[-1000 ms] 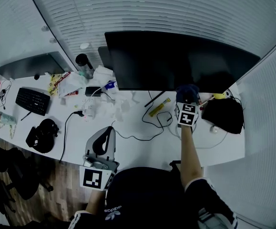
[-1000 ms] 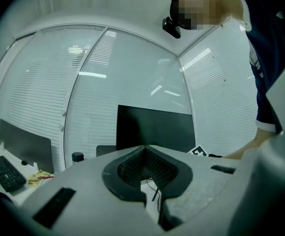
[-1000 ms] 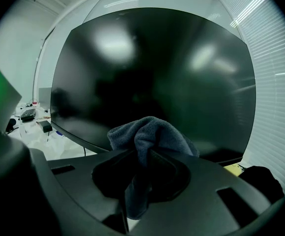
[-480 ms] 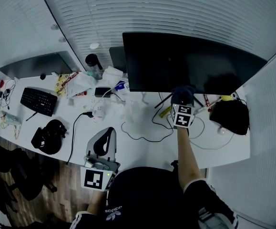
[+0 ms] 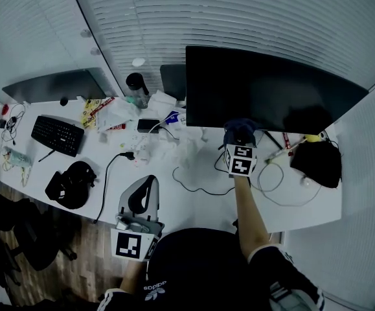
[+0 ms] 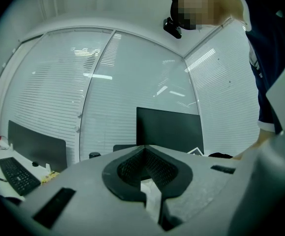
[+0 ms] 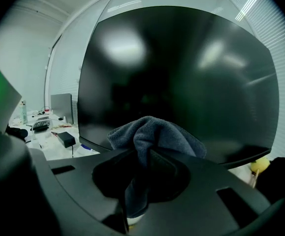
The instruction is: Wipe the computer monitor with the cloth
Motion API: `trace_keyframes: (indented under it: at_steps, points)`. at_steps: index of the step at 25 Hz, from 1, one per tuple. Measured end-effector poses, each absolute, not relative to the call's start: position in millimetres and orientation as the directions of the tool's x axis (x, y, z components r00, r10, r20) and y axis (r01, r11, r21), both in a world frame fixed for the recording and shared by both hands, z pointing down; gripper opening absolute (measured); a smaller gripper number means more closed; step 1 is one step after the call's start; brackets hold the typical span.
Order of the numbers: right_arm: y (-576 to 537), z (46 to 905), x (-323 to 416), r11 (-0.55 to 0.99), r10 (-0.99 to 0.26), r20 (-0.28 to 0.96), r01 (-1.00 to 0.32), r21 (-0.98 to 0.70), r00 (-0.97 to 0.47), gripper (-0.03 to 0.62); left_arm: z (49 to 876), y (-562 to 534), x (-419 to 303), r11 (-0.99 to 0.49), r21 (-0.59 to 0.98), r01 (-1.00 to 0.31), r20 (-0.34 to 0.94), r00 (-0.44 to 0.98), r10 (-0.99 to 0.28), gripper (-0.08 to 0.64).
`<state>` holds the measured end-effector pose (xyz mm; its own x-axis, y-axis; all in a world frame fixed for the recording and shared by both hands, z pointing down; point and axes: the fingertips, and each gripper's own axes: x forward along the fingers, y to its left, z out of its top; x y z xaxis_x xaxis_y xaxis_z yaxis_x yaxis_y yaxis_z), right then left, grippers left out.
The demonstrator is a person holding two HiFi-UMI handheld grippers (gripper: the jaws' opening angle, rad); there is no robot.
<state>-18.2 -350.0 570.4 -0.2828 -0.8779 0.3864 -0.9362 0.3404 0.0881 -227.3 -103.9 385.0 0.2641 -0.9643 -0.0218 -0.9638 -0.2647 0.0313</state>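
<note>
Only its own view shows us the right gripper (image 7: pixel 144 154) clamped on the cloth (image 7: pixel 152 134) before the monitor (image 7: pixel 181 68); left gripper (image 6: pixel 145 151) closed, empty; cables (image 5: pixel 197 190) cross the table (image 5: pixel 200 207)

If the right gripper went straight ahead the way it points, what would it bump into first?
Probably the monitor, dead ahead; the cloth in the right gripper would touch its screen first. Gap unclear.
</note>
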Motion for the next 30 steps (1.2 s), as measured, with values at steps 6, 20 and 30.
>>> trace_keyframes:
  at_steps: [6, 20, 30]
  points:
    - [-344.2, 571.8, -64.6, 0.421, -0.849, 0.389, -0.903, 0.09, -0.357, 0.046, 390.2, -97.2, -245.9, -0.228, 0.026, -0.973, -0.004, 0.228, -0.974, 0.005]
    - [-330.0, 575.4, -158.9, 0.589, -0.757, 0.401, -0.804, 0.078, -0.515, 0.046, 388.6, -83.9, -276.5, -0.145, 0.043, -0.988, -0.023, 0.145, -0.989, 0.005]
    - [-324.1, 573.5, -188.9, 0.648, -0.719, 0.403, -0.756, 0.093, -0.566, 0.046, 392.2, -74.4, -284.8, -0.114, 0.043, -0.993, -0.015, 0.113, -0.993, 0.005]
